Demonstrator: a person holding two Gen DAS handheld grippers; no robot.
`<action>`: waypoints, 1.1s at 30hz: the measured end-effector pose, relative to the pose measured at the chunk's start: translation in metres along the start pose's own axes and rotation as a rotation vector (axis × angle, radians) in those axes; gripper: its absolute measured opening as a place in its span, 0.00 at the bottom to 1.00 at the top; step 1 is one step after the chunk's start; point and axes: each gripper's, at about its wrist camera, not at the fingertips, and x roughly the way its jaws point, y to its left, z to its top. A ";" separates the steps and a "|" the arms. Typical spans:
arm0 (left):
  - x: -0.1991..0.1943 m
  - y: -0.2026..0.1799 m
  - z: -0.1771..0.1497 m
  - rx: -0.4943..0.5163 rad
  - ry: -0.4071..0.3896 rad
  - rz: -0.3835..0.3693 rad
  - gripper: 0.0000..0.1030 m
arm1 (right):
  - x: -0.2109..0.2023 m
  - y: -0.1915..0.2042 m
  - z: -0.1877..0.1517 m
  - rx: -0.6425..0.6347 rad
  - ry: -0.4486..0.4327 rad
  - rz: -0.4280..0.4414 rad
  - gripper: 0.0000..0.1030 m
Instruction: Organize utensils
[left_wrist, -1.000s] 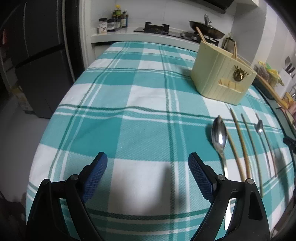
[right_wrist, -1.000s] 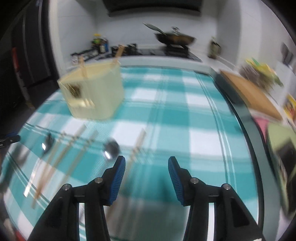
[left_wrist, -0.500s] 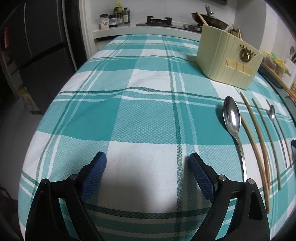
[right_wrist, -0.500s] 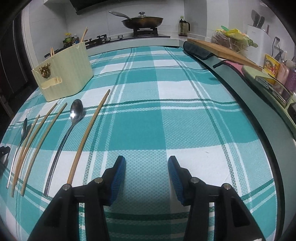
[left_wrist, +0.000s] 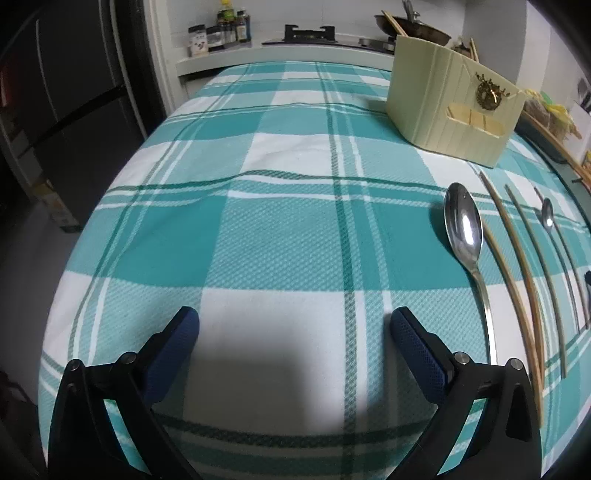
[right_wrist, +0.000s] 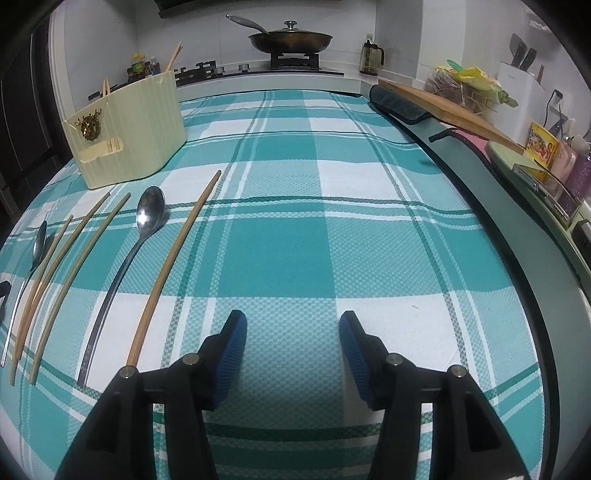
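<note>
A cream utensil holder (left_wrist: 454, 107) stands at the far side of the teal checked tablecloth (left_wrist: 258, 229); it also shows in the right wrist view (right_wrist: 125, 125), with chopsticks sticking up in it. Utensils lie in a row on the cloth: a large steel spoon (left_wrist: 466, 236), several wooden chopsticks (left_wrist: 517, 258), a second spoon (right_wrist: 146, 225) and a lone chopstick (right_wrist: 177, 258). My left gripper (left_wrist: 295, 325) is open and empty, left of the large spoon. My right gripper (right_wrist: 290, 325) is open and empty, right of the lone chopstick.
A counter behind holds a stove with a lidded pan (right_wrist: 290, 38) and bottles (left_wrist: 221, 31). A wooden board (right_wrist: 443, 105) and assorted items line the right counter. A dark fridge (left_wrist: 74, 92) stands off the table's left edge.
Both grippers have lowered and levelled towards the cloth. The right view has swung and settled, and is now sharp. Both grippers stay open; no utensil has moved.
</note>
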 end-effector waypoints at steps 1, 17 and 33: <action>0.004 -0.002 0.006 0.018 0.004 -0.008 1.00 | 0.000 0.001 0.000 0.000 0.000 0.000 0.52; 0.021 -0.004 0.027 0.040 -0.005 -0.029 1.00 | 0.000 0.000 0.000 -0.002 -0.001 -0.002 0.52; 0.021 -0.004 0.026 0.040 -0.005 -0.030 1.00 | 0.000 -0.001 0.000 -0.001 -0.001 -0.001 0.53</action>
